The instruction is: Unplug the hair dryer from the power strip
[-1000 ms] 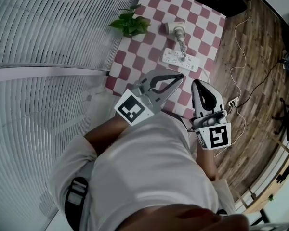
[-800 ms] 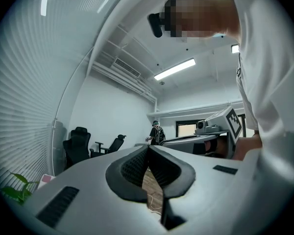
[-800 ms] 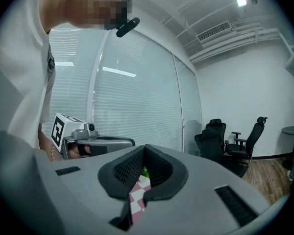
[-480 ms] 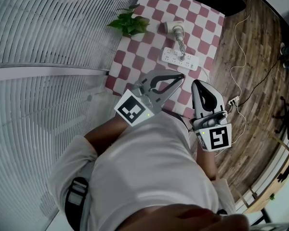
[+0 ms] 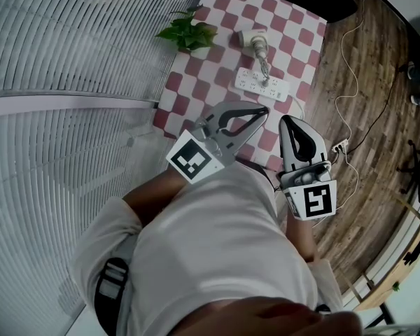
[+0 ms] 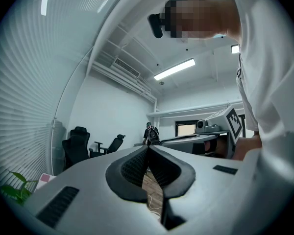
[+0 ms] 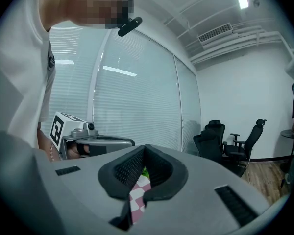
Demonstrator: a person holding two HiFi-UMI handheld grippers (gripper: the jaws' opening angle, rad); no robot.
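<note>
In the head view a white hair dryer (image 5: 254,42) lies at the far end of a red-and-white checkered table (image 5: 196,82). Its cord runs down to a plug (image 5: 266,81) seated in the white power strip (image 5: 262,85). My left gripper (image 5: 264,110) and right gripper (image 5: 285,122) hover side by side over the table's near edge, well short of the strip. Both are shut with nothing between the jaws. The left gripper (image 6: 148,149) and the right gripper (image 7: 145,147) each show their tips pressed together in their own views, pointing level across the room.
A small green plant (image 5: 189,33) stands at the table's far left. White window blinds (image 5: 70,61) run along the left. Loose white cables (image 5: 346,68) and a small adapter (image 5: 339,148) lie on the wooden floor to the right. Office chairs (image 7: 220,141) stand farther off.
</note>
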